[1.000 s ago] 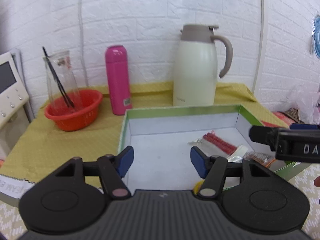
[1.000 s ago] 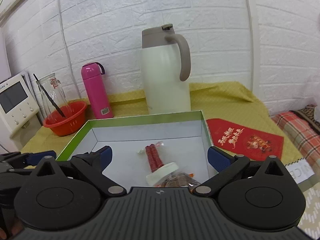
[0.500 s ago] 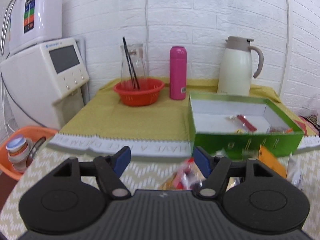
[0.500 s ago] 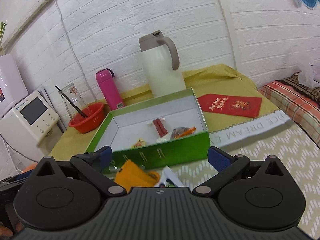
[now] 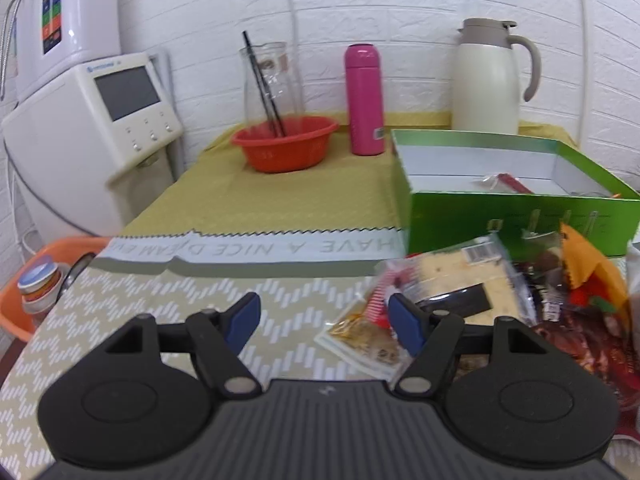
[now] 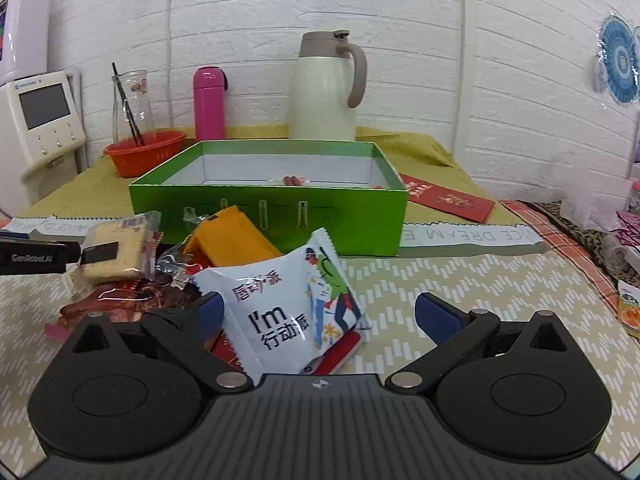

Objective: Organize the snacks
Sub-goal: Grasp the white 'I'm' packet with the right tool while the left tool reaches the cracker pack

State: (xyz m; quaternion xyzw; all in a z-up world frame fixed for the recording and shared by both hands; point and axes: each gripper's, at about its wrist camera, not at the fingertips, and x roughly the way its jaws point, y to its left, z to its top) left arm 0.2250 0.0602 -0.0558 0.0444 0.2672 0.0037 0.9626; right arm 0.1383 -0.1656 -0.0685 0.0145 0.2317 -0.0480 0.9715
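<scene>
Surface: zigzag-patterned cloth [image 6: 460,280] up front, yellow cloth behind it, white brick wall at the back.
Snack pile: loose packets heaped right in front of the green box [image 6: 268,216], which already has a couple of snacks inside.
White pouch [image 6: 296,312]: top of the pile, sitting between the right gripper [image 6: 318,316] fingers but toward the 9 o'clock one.
Right gripper: spread wide, holding nothing.
Left gripper [image 5: 324,318]: also spread and empty, with the cracker pack [image 5: 460,276] at about 1 o'clock from it.
How I'd do it: center the pouch between the pads, pinch it by the body, not the slippery crimped edge, then lift clear of the box wall before moving toward 12 o'clock.
Background: cream thermos jug [image 6: 326,88], pink bottle [image 6: 209,104], red bowl [image 6: 144,152].
</scene>
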